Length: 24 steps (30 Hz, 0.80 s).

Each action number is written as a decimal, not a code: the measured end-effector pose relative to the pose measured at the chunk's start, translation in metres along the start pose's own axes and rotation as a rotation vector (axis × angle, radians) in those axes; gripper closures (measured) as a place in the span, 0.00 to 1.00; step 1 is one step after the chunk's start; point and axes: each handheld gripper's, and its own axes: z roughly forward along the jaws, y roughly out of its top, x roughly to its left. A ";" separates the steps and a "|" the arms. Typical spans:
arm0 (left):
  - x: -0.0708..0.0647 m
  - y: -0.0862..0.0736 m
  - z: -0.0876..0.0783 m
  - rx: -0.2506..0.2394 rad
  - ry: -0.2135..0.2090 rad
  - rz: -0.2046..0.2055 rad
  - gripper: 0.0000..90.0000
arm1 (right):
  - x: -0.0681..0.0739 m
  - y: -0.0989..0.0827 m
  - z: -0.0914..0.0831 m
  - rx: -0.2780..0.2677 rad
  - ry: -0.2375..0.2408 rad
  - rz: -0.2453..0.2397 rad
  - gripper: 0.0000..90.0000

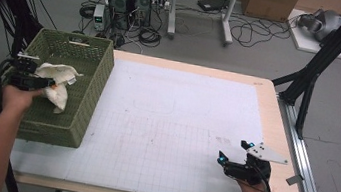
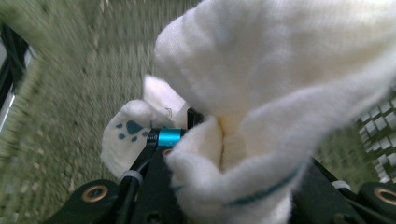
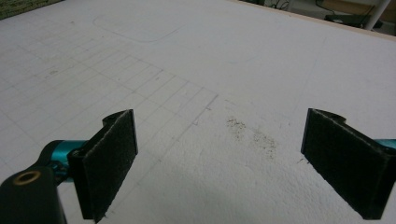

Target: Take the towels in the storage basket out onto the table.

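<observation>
Right gripper [image 1: 231,151]: fingers wide apart, nothing between. Left gripper [image 1: 49,83]: fingers clamp one white cloth [image 1: 59,80] above one green basket [image 1: 88,95].

The bench [image 1: 283,142] has a pale wooden top, almost wholly covered by a white sheet [image 1: 179,127] printed with a faint grid and a rounded outline. A green woven basket [image 1: 84,99] stands on its left end, partly overhanging the edge.
</observation>
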 end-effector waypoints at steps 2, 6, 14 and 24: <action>0.001 0.001 -0.008 -0.046 -0.007 -0.002 0.87 | 0.000 0.000 0.000 0.000 0.000 -0.003 0.11; 0.000 0.003 -0.022 -0.144 -0.028 -0.005 0.87 | 0.000 0.001 0.000 -0.005 0.001 -0.005 0.11; -0.008 0.016 -0.050 -0.318 -0.061 -0.001 0.90 | 0.001 0.002 0.000 -0.003 0.004 -0.004 0.11; -0.021 0.032 -0.076 -0.411 -0.115 0.029 0.90 | 0.001 0.002 0.000 -0.002 0.003 -0.003 0.11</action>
